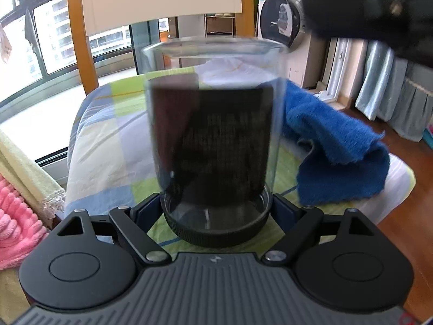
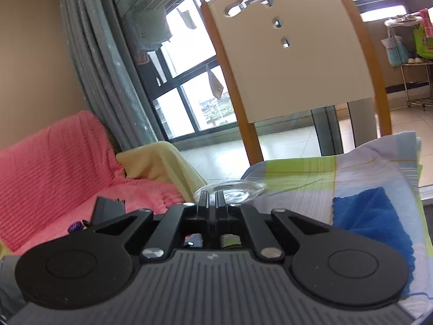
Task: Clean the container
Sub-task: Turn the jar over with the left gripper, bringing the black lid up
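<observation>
A clear glass container [image 1: 213,124] with a dark mesh insert and a black base ring stands upright in the left wrist view. My left gripper [image 1: 216,211] is shut on its base, one finger on each side. My right gripper [image 2: 212,197] is shut, its fingers pressed together just above the container's glass rim [image 2: 230,188]; whether it pinches anything is hidden. It also shows as a blurred black shape at the upper right of the left wrist view [image 1: 379,19]. A blue cloth [image 1: 338,146] lies on the seat to the right of the container, also in the right wrist view [image 2: 373,224].
The checked cushion [image 1: 108,135] covers a chair seat with a wood-and-white backrest [image 2: 292,54]. A pink blanket [image 2: 54,168] and a yellow towel [image 2: 162,162] lie to the left. A washing machine [image 1: 281,19] and curtains stand beyond, at the right.
</observation>
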`<action>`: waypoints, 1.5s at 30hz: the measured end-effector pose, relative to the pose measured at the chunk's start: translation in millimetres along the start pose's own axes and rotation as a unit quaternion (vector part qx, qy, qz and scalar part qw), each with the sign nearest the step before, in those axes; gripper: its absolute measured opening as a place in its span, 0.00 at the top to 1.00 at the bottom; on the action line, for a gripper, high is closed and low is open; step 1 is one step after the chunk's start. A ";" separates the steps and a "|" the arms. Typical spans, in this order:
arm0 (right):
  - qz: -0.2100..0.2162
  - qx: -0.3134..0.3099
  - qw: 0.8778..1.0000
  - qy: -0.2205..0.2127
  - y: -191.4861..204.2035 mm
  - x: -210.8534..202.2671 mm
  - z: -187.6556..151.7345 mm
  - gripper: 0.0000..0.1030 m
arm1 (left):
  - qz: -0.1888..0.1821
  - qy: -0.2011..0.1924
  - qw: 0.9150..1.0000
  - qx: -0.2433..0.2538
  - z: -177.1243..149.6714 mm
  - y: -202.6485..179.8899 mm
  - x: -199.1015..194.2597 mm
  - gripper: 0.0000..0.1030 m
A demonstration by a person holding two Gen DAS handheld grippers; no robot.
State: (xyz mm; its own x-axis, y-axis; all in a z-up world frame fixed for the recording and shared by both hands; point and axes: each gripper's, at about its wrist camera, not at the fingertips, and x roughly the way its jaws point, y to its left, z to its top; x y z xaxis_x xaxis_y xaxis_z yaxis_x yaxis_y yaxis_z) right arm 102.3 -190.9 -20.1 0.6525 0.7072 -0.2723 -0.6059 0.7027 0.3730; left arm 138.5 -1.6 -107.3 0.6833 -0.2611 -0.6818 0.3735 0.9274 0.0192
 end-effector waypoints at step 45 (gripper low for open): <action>-0.083 0.088 0.992 0.023 -75.5 45.7 3.3 0.89 | -0.003 -0.121 0.992 0.020 37.4 1.0 -21.6 0.17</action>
State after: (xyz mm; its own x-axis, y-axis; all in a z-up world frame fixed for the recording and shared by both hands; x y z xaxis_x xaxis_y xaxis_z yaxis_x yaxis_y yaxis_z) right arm 179.4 -211.9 -57.7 0.7128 0.5881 -0.3821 -0.3998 0.7884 0.4676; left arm 147.5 -5.1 -65.2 0.8099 -0.3285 -0.4858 0.3998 0.9154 0.0474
